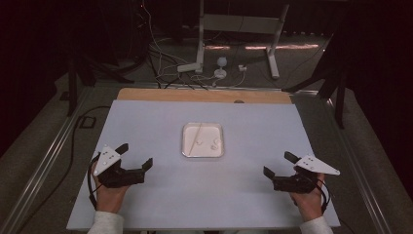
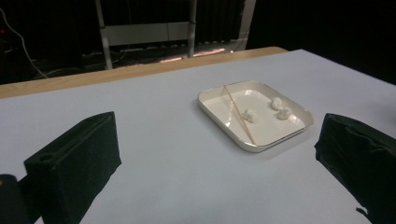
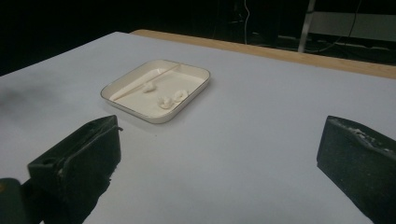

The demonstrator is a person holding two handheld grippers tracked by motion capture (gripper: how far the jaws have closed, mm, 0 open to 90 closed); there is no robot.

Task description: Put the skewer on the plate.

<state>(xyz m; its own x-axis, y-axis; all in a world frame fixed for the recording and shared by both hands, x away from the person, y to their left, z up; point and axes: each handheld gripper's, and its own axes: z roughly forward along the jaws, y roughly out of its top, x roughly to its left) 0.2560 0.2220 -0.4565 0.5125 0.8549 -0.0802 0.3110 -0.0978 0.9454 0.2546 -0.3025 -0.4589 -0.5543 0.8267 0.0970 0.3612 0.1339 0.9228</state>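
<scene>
Both grippers, left (image 1: 135, 157) and right (image 1: 278, 164), rest near the surface's near edge, fingers apart and empty; approach the tray (image 1: 185, 146) low, aiming at the stick (image 1: 197, 136).

From my end the tray (image 2: 299, 128) looks like glossy white ceramic or plastic – can't tell which. The stick (image 2: 239, 114) in it reads as bare wood, the table cover (image 1: 146, 122) smooth and matt, its far edge (image 1: 195, 95) plain wood, and my gripper pads (image 2: 74, 158) matt black.
</scene>
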